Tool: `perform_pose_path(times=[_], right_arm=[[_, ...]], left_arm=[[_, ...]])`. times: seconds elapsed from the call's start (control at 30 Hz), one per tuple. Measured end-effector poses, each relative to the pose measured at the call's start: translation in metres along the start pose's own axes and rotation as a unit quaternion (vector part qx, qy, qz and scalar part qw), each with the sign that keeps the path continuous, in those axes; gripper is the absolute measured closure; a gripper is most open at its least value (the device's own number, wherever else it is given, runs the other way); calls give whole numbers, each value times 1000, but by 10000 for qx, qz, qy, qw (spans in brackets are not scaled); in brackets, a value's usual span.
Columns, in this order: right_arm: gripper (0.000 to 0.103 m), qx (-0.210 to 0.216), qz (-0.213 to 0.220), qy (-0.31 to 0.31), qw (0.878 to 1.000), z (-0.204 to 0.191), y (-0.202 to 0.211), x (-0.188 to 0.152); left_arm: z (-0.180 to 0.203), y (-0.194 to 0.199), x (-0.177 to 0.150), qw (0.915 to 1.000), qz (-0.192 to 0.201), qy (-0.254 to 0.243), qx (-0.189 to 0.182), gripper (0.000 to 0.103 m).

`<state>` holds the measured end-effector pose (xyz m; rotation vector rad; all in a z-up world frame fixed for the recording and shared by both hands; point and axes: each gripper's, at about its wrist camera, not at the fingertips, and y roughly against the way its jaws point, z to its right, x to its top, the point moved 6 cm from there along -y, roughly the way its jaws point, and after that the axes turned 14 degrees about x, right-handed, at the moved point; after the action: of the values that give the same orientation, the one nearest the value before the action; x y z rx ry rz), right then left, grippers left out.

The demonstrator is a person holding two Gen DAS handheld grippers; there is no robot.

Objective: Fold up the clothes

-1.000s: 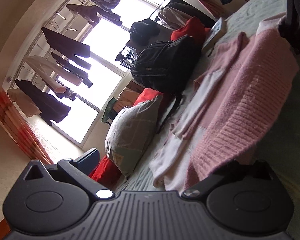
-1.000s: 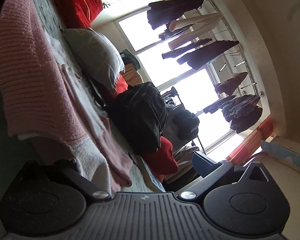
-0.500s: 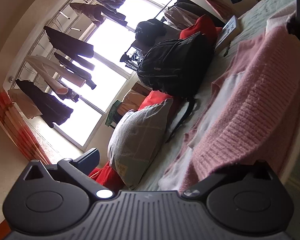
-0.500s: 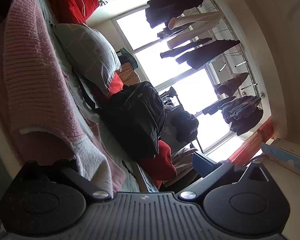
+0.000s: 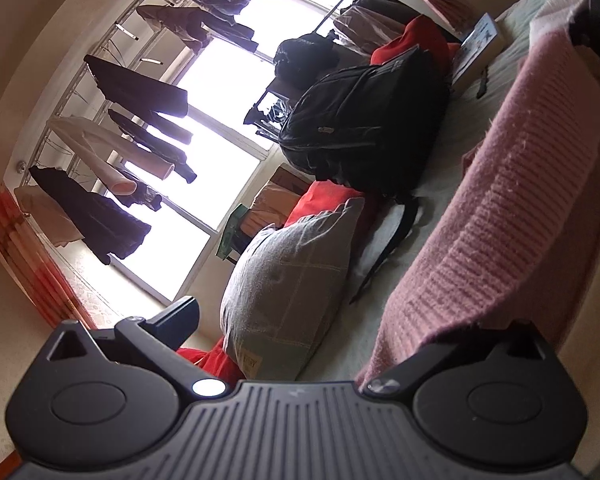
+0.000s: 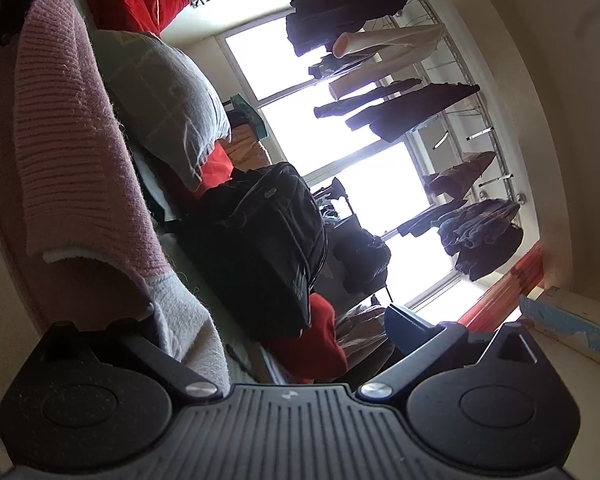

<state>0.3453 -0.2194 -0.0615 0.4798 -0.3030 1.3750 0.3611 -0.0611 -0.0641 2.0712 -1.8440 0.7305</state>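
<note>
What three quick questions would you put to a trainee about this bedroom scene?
1. True or false: the pink knit sweater hangs among the dark garments at the window.
2. Which bag stands on the bed next to the grey pillow? A: a white tote. B: a black backpack. C: a blue suitcase.
3. Fill in: the cushion behind the grey pillow is ___.

Key: 1 false, it lies on the bed; 2 B; 3 red.
</note>
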Motion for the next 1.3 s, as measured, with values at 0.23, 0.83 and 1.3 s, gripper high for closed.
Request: perform_pose_path(times=[0.23, 0.83, 1.3], right_arm=[[0, 2, 18, 155, 9999, -5, -38, 4], [0, 970, -354, -312, 9942, -19, -74, -20], [0, 2399, -315, -1281, 9618, 10, -21, -27]], left_arm=[[14, -39, 0, 10000, -16, -45, 24, 0], [42, -67, -21, 9963, -451, 125, -724, 1], [0, -20, -27, 9841, -602, 669, -1534, 1]])
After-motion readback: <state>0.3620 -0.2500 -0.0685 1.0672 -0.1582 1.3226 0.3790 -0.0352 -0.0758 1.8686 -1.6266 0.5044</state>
